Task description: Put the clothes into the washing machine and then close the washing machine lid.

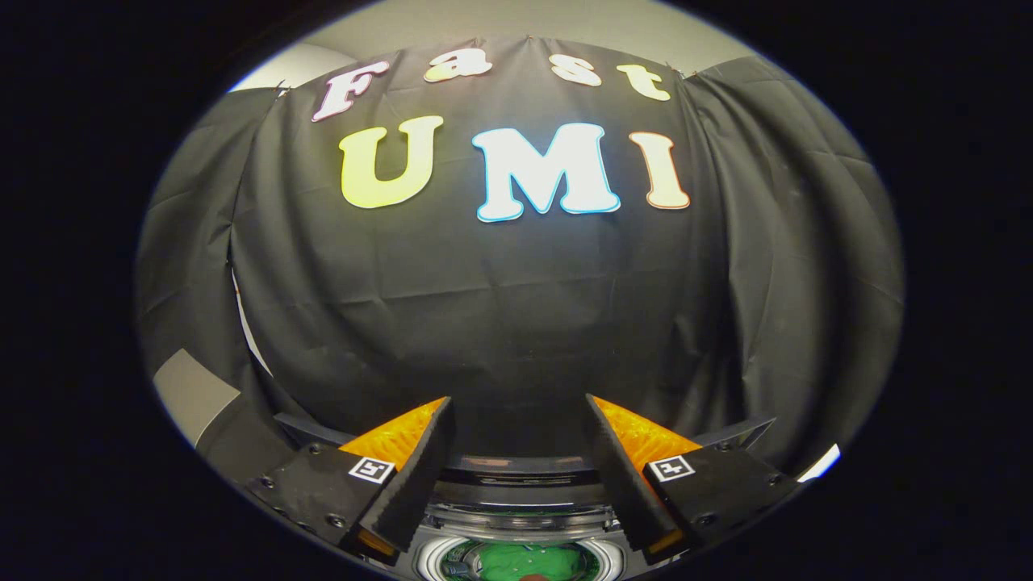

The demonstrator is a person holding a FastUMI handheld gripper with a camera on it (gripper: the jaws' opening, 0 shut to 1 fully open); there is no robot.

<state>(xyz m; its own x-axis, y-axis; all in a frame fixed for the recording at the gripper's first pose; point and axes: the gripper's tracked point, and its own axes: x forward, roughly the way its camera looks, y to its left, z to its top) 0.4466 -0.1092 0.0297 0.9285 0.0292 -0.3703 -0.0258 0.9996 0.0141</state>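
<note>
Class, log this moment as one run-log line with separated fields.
hand-held gripper: open, empty | green garment: inside washing machine drum, below fingers | lid: state unclear | ahead: booth wall

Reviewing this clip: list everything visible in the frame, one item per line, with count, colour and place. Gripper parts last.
Washing machine: one, dark top edge with a clear lid rim, below and between the fingers.
Green clothing: one, green, inside the machine's round opening, between the fingers.
Black cloth wall: one, black, creased, hanging beyond the fingers across the whole background.
Pale wall: one, light grey, above the cloth.
Grey panel: one, grey, beside the cloth at the left; what it is cannot be told.
Gripper: one, two fingers spread apart, open, holding nothing, hovering over the machine.
</note>
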